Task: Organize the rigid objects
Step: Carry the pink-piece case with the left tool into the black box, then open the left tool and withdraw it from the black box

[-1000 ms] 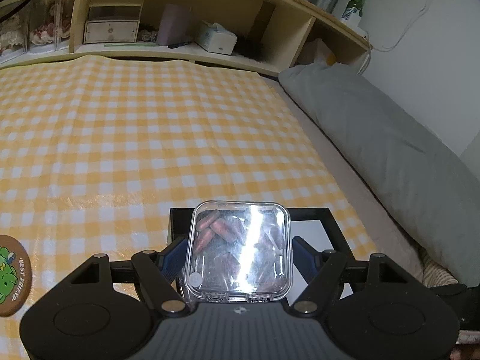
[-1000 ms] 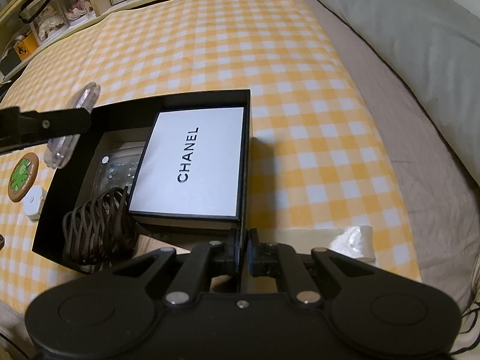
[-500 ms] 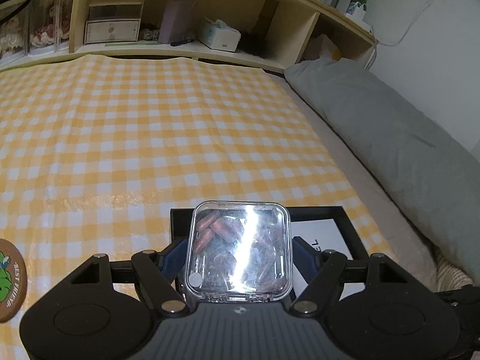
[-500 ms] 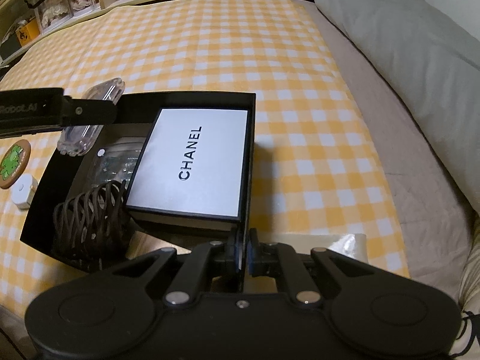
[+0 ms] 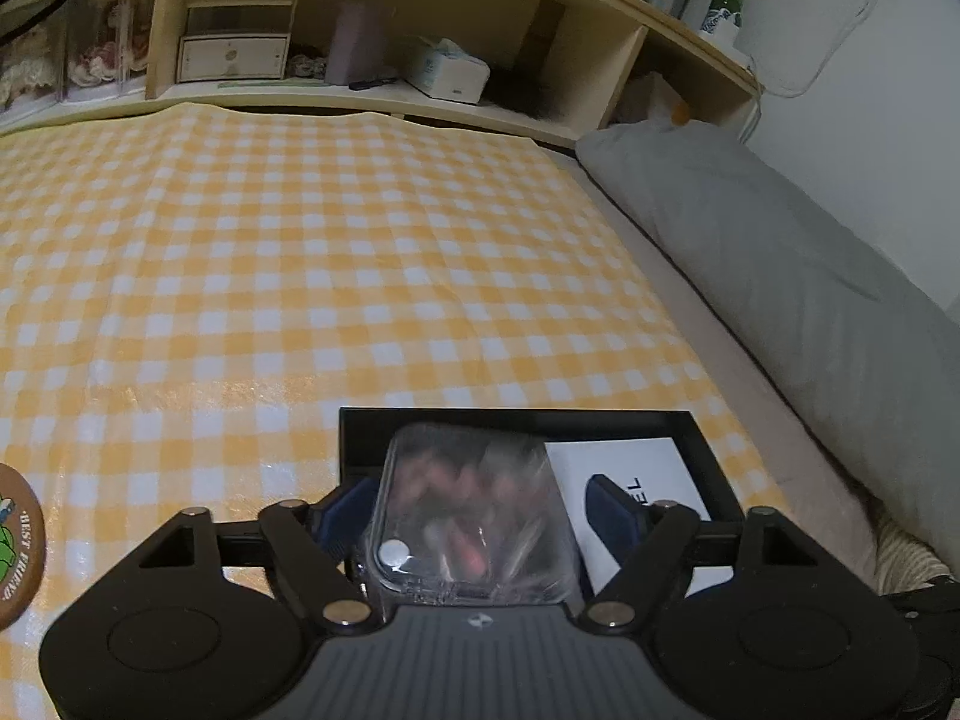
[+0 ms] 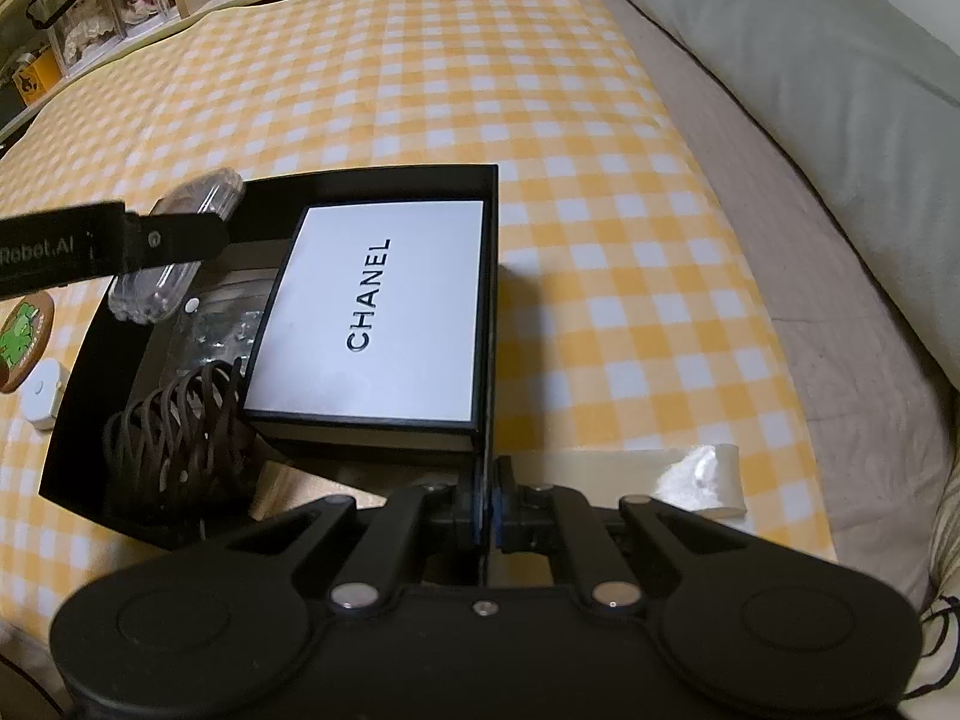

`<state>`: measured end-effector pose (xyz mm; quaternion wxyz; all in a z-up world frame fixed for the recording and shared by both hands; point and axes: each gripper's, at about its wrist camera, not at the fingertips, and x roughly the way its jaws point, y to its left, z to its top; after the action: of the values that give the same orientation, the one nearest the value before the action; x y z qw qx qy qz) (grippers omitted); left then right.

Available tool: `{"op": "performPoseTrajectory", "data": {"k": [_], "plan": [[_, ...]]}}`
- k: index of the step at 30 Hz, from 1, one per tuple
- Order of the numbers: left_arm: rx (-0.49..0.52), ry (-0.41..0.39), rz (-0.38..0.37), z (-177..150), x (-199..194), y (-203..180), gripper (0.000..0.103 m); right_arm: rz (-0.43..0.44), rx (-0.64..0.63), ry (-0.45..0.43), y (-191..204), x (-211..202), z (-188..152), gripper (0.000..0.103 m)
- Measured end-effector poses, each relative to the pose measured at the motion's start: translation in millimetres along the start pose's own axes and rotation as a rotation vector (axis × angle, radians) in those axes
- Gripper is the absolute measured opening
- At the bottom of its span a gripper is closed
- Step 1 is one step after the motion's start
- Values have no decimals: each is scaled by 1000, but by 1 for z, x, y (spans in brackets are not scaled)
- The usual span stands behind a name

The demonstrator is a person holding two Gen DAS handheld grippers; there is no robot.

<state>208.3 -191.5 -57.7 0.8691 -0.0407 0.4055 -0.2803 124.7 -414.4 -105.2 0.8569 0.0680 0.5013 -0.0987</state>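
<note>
Opening left tongs (image 5: 474, 516) | clear case (image 5: 474, 522) between (blurred) | right tongs (image 6: 487, 516) pinching black box (image 6: 384, 171) wall

A black open box (image 6: 489, 276) lies on the checked bed. Inside it, a white CHANEL box (image 6: 372, 312) lies flat against its right wall, and a dark coiled thing (image 6: 174, 432) sits at its near left. A clear lidded case (image 5: 471, 531), blurred, tilts above its far left corner.
</note>
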Motion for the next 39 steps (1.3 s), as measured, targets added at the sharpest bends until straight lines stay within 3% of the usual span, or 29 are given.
{"op": "performPoseTrajectory", "data": {"k": [17,27,39], "plan": [[88,66,11,1,-12,-13,87,-1,2,-1,1,-1,-1,4],[129,30,29,3,-37,-22,101,-6,-8,-5,2,0,-1,4],[166,-77,85,12,-97,-10,103,-5,-8,-6,2,0,-1,4]]}}
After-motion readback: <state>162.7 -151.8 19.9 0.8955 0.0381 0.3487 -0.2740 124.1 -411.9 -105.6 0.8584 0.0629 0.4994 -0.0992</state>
